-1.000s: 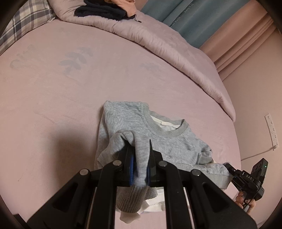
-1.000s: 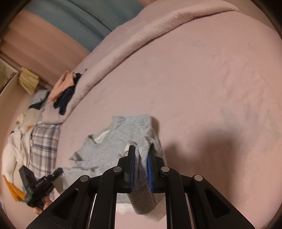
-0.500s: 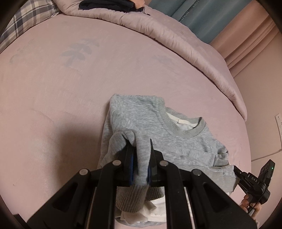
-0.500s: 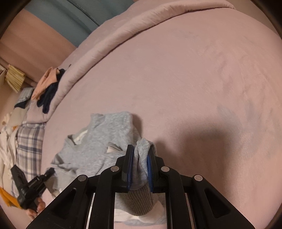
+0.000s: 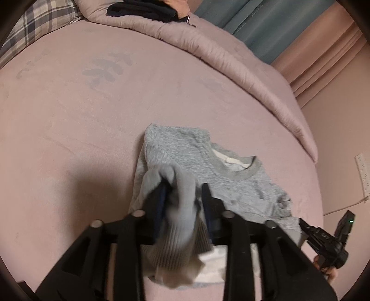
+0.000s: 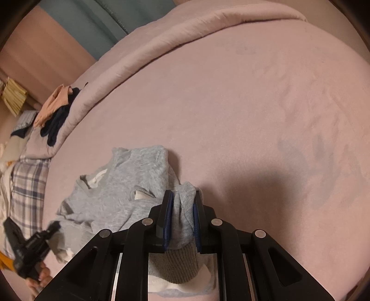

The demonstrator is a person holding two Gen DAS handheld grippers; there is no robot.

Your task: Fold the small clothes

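Note:
A small grey sweater [image 5: 189,148] with a ribbed collar lies crumpled on the pink bed [image 5: 69,139]. My left gripper [image 5: 183,187] is just above its near edge. The jaws are opening, and a blurred fold of the grey hem hangs loosely between them, slack against the left pad [image 5: 161,199]. In the right wrist view the sweater [image 6: 129,176] lies to the left, and my right gripper [image 6: 182,194] is shut on a bunched fold of its ribbed hem. Each gripper shows in the other's view: the right gripper [image 5: 323,233] and the left gripper [image 6: 30,243], each held by a hand.
A rolled pink duvet [image 5: 208,46] runs along the far side of the bed with dark and peach clothes [image 5: 148,9] piled on it. A plaid pillow [image 5: 34,25] lies at the far left. Teal curtains [image 5: 266,27] and a wall power strip [image 5: 363,173] stand beyond the bed.
My left gripper's jaws have spread apart, and the grey fold they pinched now hangs loose and blurred between them. The right gripper keeps its clamp on the hem.

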